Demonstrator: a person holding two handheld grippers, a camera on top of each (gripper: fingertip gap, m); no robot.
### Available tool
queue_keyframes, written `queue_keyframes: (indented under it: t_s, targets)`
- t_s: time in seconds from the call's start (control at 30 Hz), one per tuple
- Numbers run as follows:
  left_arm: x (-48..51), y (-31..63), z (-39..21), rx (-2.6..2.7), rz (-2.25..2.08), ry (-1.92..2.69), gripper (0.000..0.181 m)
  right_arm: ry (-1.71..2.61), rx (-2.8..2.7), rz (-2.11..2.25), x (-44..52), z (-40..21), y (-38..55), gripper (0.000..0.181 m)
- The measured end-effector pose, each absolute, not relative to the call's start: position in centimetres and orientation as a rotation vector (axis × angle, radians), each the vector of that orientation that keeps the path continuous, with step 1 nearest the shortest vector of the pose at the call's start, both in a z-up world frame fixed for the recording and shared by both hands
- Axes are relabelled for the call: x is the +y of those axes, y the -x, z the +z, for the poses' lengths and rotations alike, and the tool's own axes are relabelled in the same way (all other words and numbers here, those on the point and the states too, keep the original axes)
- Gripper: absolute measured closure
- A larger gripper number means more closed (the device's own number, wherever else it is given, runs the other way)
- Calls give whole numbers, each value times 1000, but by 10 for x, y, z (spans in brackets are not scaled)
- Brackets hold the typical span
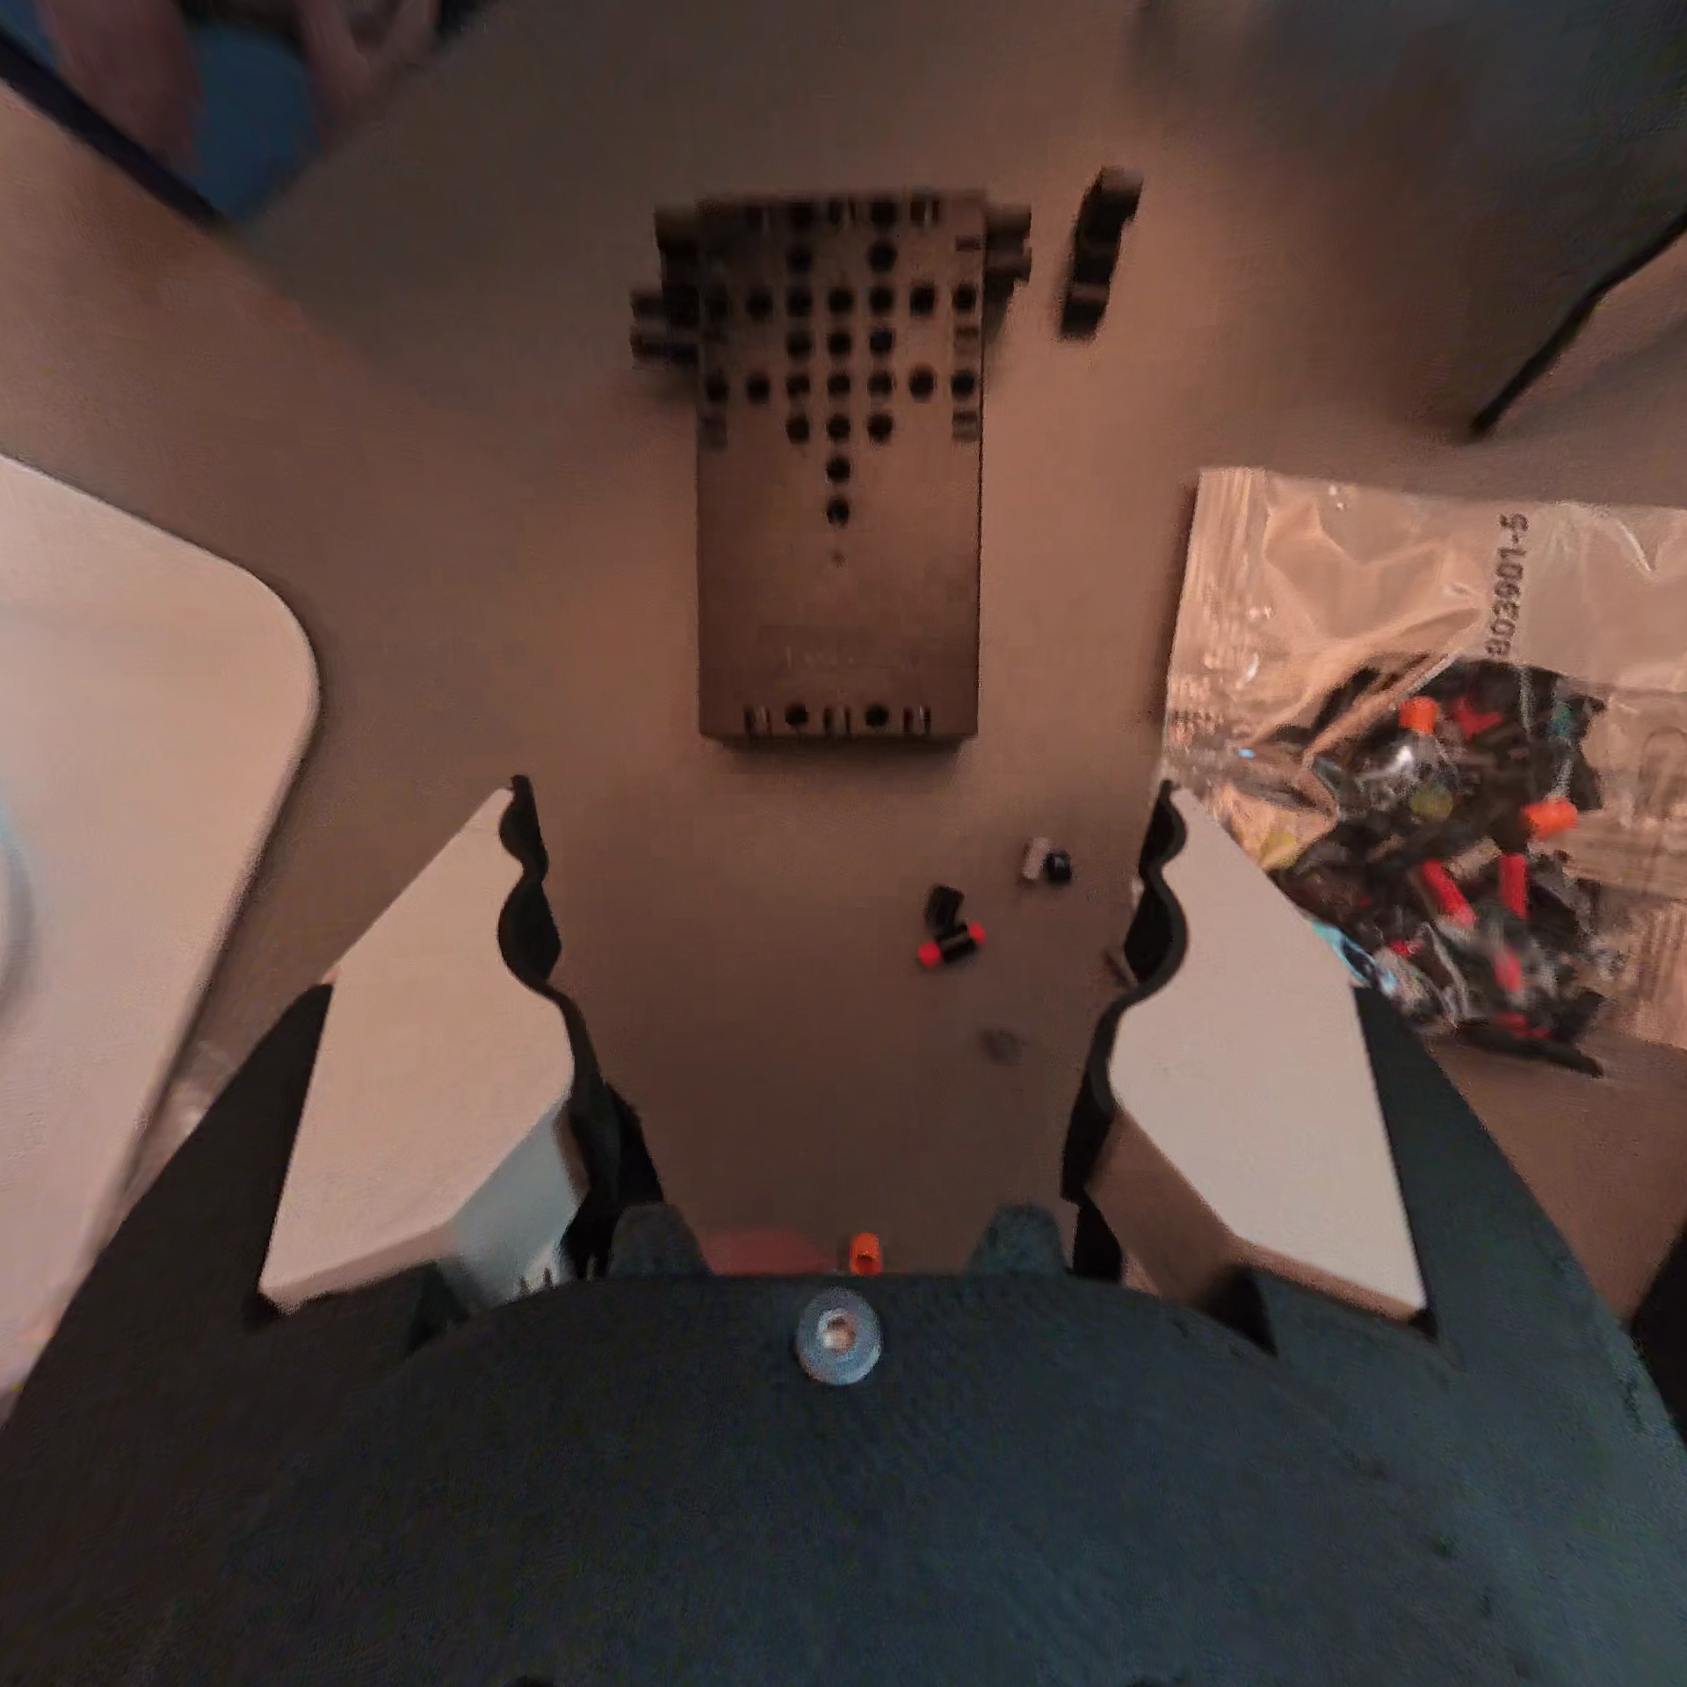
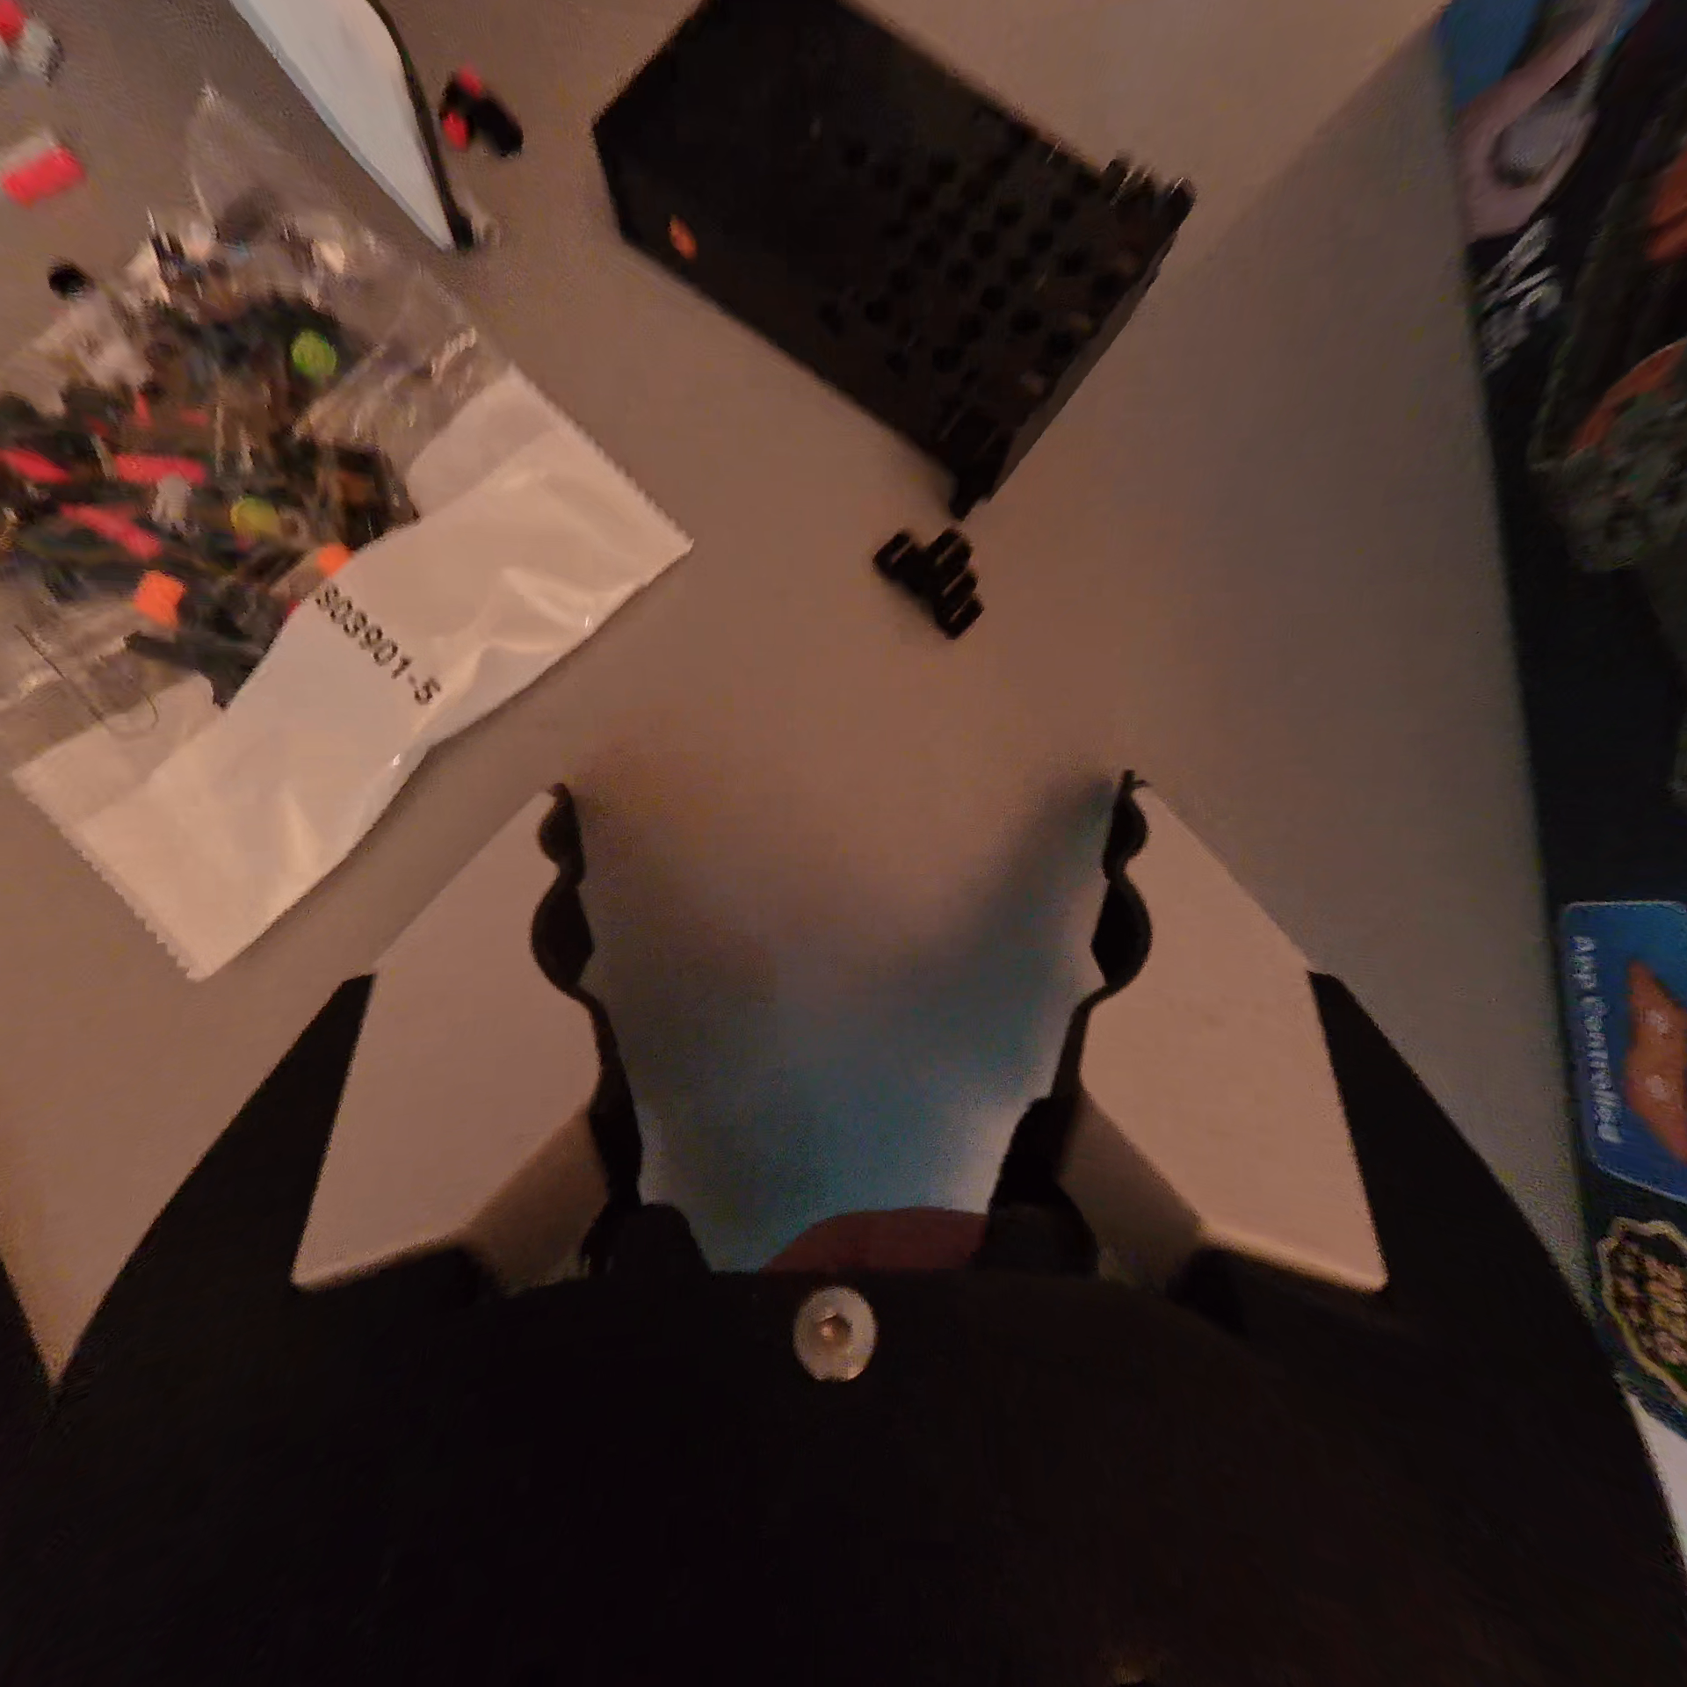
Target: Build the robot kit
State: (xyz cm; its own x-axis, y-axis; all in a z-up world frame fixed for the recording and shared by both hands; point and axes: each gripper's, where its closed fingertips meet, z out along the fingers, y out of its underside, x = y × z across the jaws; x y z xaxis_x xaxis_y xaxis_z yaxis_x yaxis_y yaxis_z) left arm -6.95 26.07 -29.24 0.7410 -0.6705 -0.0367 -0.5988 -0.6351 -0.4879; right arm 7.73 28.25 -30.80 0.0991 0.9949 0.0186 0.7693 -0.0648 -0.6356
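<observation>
A black studded brick plate assembly (image 1: 840,475) lies flat on the table ahead of my left gripper (image 1: 844,794), which is open and empty above the table. Small loose black pieces with red ends (image 1: 949,936) and a small black and white piece (image 1: 1045,860) lie between its fingers. In the right wrist view the same assembly (image 2: 895,265) lies ahead, with a small black bracket piece (image 2: 931,575) nearest my right gripper (image 2: 844,790), which is open and empty. The bracket also shows in the left wrist view (image 1: 1095,251).
A clear plastic bag of small bricks (image 1: 1424,776) lies to the right of the left gripper; it also shows in the right wrist view (image 2: 274,548). A white tray corner (image 1: 137,776) is at left. A printed box (image 2: 1597,456) borders the right side.
</observation>
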Motion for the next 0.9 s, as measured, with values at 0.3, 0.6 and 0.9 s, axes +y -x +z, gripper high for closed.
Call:
queue_keyframes:
  t_s: [0.3,0.6,0.9]
  targets:
    - [272,99,-311,697,-189,2491,73,1831,-1656,583,283,-304,-77,71]
    - [282,113,-314,585,-171,2468,49,1956,-1575,601,282,-307,-79,84]
    - [293,119,-317,539,-189,2380,23,2024,-1491,527,296,-310,-80,53]
